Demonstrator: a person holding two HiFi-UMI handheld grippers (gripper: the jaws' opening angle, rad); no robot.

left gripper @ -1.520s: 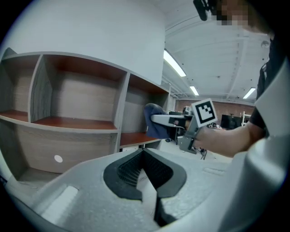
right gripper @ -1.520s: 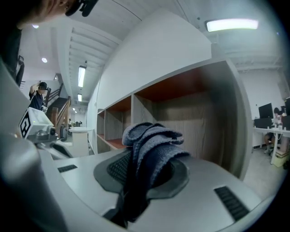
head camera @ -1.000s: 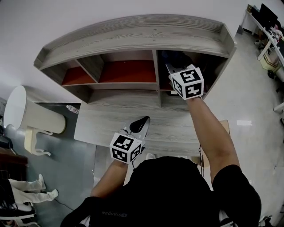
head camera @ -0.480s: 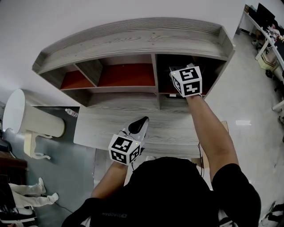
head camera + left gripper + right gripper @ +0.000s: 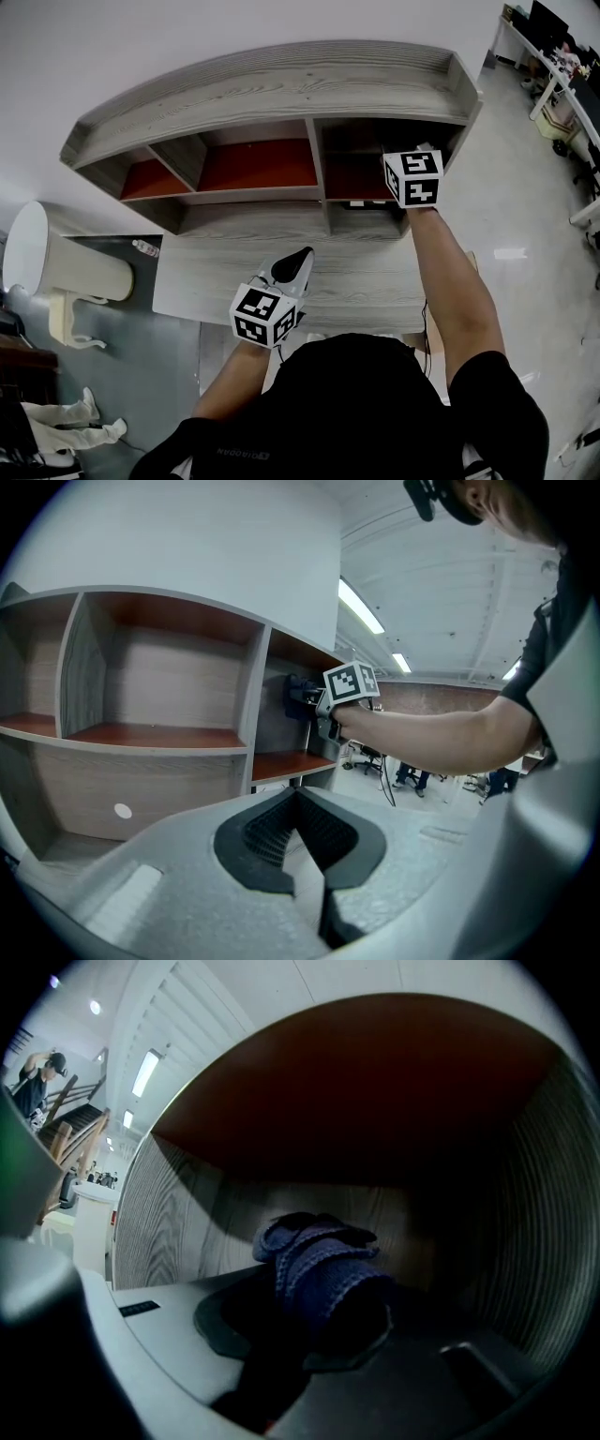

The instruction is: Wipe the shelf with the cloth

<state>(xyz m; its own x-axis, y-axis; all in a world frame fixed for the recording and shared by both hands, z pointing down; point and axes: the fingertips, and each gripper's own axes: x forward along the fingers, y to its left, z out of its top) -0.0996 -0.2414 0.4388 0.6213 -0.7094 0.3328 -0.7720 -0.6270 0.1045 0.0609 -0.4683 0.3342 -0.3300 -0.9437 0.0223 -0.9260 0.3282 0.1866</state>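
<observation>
The grey wooden shelf (image 5: 272, 89) has compartments with red-brown floors. My right gripper (image 5: 314, 1288) is shut on a dark blue cloth (image 5: 319, 1255), bunched between its jaws inside the dark right-hand compartment (image 5: 361, 173). In the head view only its marker cube (image 5: 413, 177) shows, at the compartment's right end, with the jaws hidden in shadow. In the left gripper view the cube (image 5: 352, 681) and the cloth (image 5: 300, 697) sit by the compartment's mouth. My left gripper (image 5: 302, 255) hangs over the desk top with its tips together and nothing between them (image 5: 298, 794).
A grey desk top (image 5: 216, 267) runs below the shelf. A white rounded object (image 5: 56, 262) stands on the floor at the left, with a small bottle (image 5: 142, 247) beside it. Office desks (image 5: 562, 66) are at the far right. A person (image 5: 37, 1072) stands far off.
My right gripper has carried the cloth rightward through the right compartment, from beside the divider to its right end. The left gripper has stayed put.
</observation>
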